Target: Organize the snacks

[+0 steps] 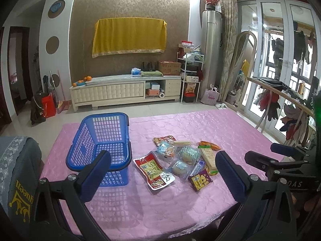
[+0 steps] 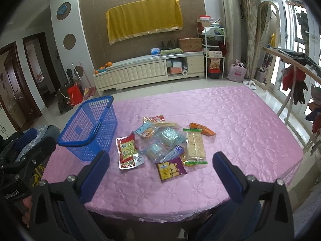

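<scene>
A blue plastic basket [image 1: 84,138] [image 2: 88,128] stands empty on the left of the pink-clothed table [image 1: 180,204] [image 2: 240,120]. To its right lies a loose pile of snack packets: a red pouch [image 1: 153,168] [image 2: 128,152], a purple-and-yellow packet [image 1: 200,179] [image 2: 170,168], a cracker pack [image 1: 208,157] [image 2: 195,145], an orange packet [image 1: 209,145] [image 2: 202,129] and clear packs of pale cakes [image 1: 188,154] [image 2: 168,135]. My left gripper [image 1: 162,156] hovers open above the near table edge, holding nothing. My right gripper [image 2: 161,155] is likewise open and empty, short of the pile.
A chair back with a grey cover [image 1: 18,170] stands at the table's left near corner. A wooden clothes rack [image 1: 280,100] [image 2: 291,64] hung with garments runs along the right side. A long cabinet [image 2: 148,70] lines the far wall.
</scene>
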`<state>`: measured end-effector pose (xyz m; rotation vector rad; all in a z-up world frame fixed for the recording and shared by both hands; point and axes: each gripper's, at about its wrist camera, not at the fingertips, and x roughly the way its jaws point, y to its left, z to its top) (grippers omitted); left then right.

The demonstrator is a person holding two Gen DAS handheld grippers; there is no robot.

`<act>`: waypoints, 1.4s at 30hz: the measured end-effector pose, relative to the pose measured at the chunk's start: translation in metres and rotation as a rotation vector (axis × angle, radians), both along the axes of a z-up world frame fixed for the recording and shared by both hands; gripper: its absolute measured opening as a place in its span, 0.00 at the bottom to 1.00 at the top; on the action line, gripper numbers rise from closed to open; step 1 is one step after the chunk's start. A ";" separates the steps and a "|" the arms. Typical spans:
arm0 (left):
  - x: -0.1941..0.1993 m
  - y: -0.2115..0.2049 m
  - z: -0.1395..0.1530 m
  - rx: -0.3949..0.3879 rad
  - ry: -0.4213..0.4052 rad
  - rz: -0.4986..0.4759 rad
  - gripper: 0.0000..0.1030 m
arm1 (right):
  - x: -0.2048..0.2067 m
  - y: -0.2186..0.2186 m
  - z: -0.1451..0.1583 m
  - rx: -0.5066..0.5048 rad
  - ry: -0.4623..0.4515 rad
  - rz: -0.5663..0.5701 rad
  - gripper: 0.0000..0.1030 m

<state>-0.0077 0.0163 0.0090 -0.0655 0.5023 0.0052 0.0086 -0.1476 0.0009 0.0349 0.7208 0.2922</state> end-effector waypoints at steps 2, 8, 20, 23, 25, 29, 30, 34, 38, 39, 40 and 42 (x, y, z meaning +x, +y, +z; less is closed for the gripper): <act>0.000 0.001 0.000 -0.001 0.003 0.000 1.00 | 0.001 0.002 -0.001 0.003 0.005 0.005 1.00; -0.001 0.005 0.000 -0.010 0.003 0.009 1.00 | 0.002 0.004 -0.001 0.000 0.013 0.018 1.00; -0.004 0.010 0.002 -0.025 0.011 0.016 1.00 | 0.001 0.003 -0.001 0.002 0.006 0.019 1.00; -0.004 0.009 0.002 -0.025 0.013 0.018 1.00 | 0.001 0.004 0.000 0.006 0.010 0.022 1.00; -0.004 0.010 0.002 -0.028 0.014 0.018 1.00 | 0.001 0.004 0.001 0.009 0.008 0.023 1.00; -0.004 0.011 0.002 -0.031 0.015 0.019 1.00 | 0.001 0.005 0.002 0.005 0.005 0.025 1.00; -0.004 0.011 0.002 -0.031 0.015 0.019 1.00 | 0.001 0.006 0.002 0.003 0.004 0.025 1.00; -0.005 0.011 0.002 -0.031 0.017 0.020 1.00 | 0.001 0.005 0.002 -0.001 0.000 0.022 1.00; -0.005 0.011 0.003 -0.029 0.020 0.018 1.00 | 0.001 0.006 0.005 -0.003 -0.011 0.024 1.00; -0.005 0.011 0.003 -0.028 0.020 0.019 1.00 | 0.002 0.006 0.005 0.001 -0.008 0.025 1.00; -0.005 0.011 0.004 -0.026 0.020 0.020 1.00 | 0.002 0.006 0.006 0.003 -0.007 0.026 1.00; -0.006 0.011 0.005 -0.027 0.018 0.019 1.00 | 0.002 0.006 0.006 0.002 -0.009 0.027 1.00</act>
